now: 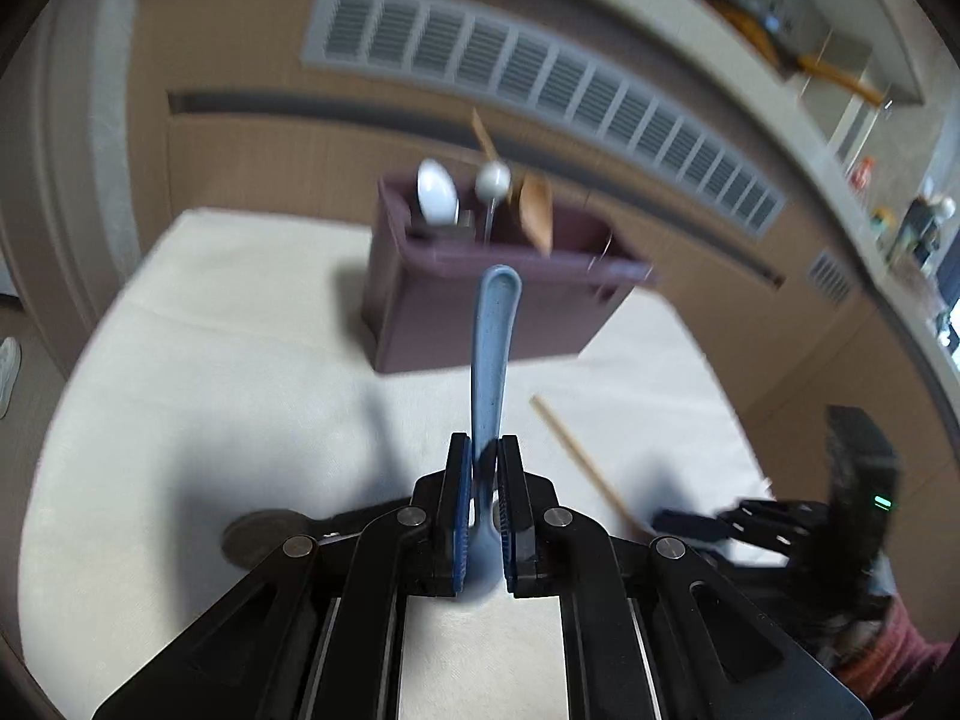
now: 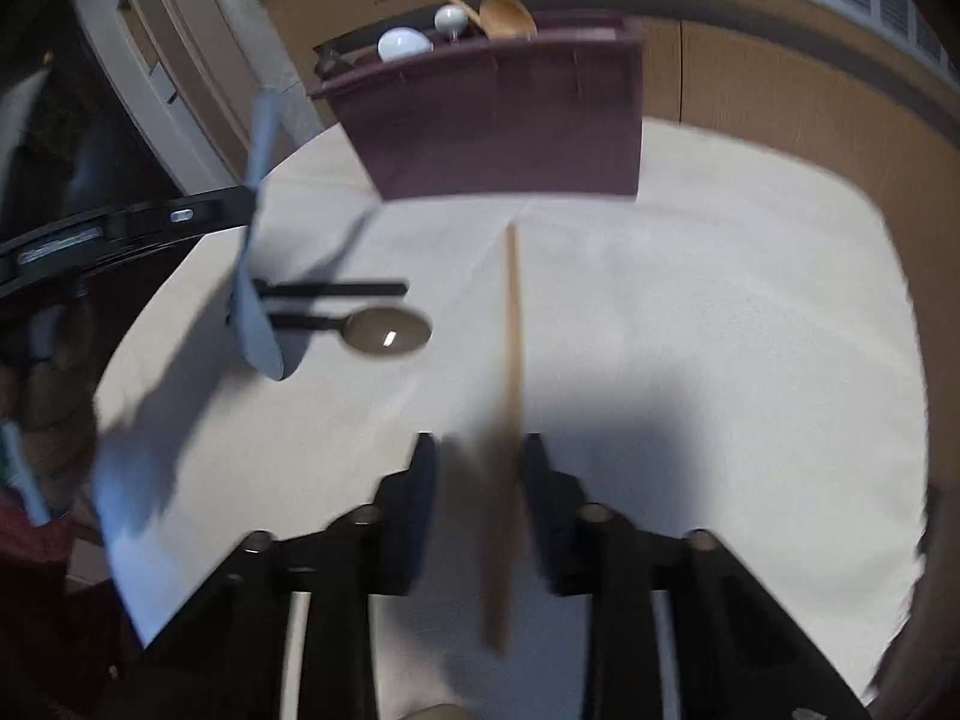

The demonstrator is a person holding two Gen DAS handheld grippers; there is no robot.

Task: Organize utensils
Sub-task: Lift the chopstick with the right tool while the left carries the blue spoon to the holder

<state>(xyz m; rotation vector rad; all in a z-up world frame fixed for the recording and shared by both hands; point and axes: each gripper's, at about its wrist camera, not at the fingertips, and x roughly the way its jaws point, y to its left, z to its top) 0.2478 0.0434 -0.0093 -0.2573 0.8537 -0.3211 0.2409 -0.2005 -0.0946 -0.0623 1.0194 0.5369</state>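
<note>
My left gripper (image 1: 483, 450) is shut on a blue spoon (image 1: 493, 348), handle pointing up toward the maroon utensil bin (image 1: 480, 312); the spoon also shows lifted above the table in the right wrist view (image 2: 255, 276). The bin (image 2: 510, 120) holds a white spoon (image 2: 403, 43), a white round-headed utensil (image 2: 451, 18) and a wooden spoon (image 2: 509, 15). My right gripper (image 2: 477, 450) is open, its fingers on either side of a wooden stick-like handle (image 2: 511, 360) lying on the table. That handle shows in the left wrist view (image 1: 576, 456) too.
A dark spoon with a black handle (image 2: 384, 330) and another black-handled utensil (image 2: 336, 289) lie on the cream tablecloth (image 2: 690, 330) left of the wooden handle. A brown wall with a grey vent (image 1: 540, 72) stands behind the table.
</note>
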